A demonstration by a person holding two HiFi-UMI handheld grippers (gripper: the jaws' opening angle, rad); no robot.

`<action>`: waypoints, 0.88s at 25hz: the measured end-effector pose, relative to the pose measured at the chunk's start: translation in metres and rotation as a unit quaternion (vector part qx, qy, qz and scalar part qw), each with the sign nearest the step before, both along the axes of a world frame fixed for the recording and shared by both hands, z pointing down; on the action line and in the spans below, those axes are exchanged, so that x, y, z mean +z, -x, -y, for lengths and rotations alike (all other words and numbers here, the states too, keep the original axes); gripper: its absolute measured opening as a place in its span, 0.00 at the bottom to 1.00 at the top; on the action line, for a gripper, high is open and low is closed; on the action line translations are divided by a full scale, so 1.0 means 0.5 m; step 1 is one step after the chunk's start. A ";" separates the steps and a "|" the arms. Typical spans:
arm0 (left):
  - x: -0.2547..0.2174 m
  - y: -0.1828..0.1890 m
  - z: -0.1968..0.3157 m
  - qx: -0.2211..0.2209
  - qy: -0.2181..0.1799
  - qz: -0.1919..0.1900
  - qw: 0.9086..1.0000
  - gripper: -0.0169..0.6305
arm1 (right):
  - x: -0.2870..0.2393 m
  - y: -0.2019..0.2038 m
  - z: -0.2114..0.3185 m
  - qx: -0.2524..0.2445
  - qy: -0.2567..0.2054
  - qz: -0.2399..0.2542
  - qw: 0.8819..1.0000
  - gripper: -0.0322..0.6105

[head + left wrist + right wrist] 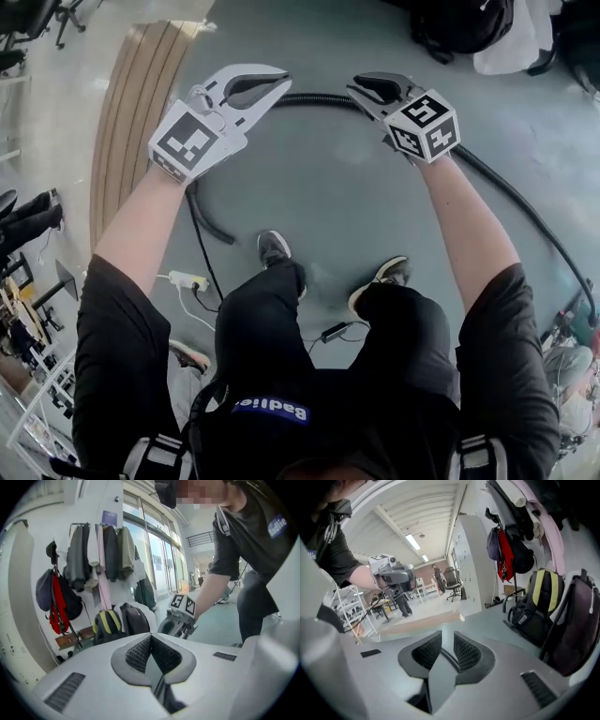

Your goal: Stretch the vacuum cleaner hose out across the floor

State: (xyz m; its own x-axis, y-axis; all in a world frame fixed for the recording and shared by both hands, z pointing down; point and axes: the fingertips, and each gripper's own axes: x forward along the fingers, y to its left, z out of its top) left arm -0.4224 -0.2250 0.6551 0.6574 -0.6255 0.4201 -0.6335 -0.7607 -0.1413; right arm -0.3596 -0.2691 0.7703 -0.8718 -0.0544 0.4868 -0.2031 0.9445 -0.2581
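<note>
Left of the vacuum cleaner hose (314, 98) one long wooden board (131, 112) lies on the floor (328, 187), and its near edge borders the room on that side. One white power strip (187, 280) sits just below the hose's left end, with a thin dark cable running past it. The single black hose lies on the floor: its left end curls near the person's left shoe (274, 247), and its arc rises behind both tongs. The left tongs (151, 637) are held up above the hose's left part, fully closed tip to tip with nothing between them. Inside the hose's arc is a wide stretch of open grey-green floor, where the person's two shoes stand, the right shoe (389, 272) nearer the hose's right run. The right tongs (447, 641) are held above the arc's top, their pads a narrow gap apart and gripping nothing. From there the hose runs down and right to the picture's right edge. Beyond the arc's right side a dark backpack (459, 23) crowds the floor's far edge.
</note>
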 end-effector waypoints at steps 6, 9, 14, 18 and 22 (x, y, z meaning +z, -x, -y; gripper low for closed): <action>-0.384 0.126 -0.120 -0.103 -0.023 -0.061 0.993 0.04 | -0.430 0.107 -0.070 0.015 0.029 0.108 0.994 0.17; -0.533 0.091 -0.197 -0.138 -0.005 -0.097 0.986 0.04 | -0.653 0.079 -0.129 0.005 0.026 0.129 0.991 0.17; -0.758 -0.034 -0.284 -0.169 0.023 -0.158 0.973 0.04 | -0.953 -0.043 -0.224 0.010 0.029 0.142 0.989 0.17; -0.973 -0.174 -0.336 -0.161 0.020 -0.206 0.965 0.04 | -1.146 -0.196 -0.334 0.021 0.046 0.154 0.987 0.16; -1.155 -0.276 -0.372 -0.131 -0.016 -0.234 0.963 0.04 | -1.313 -0.304 -0.426 0.042 0.047 0.184 0.981 0.11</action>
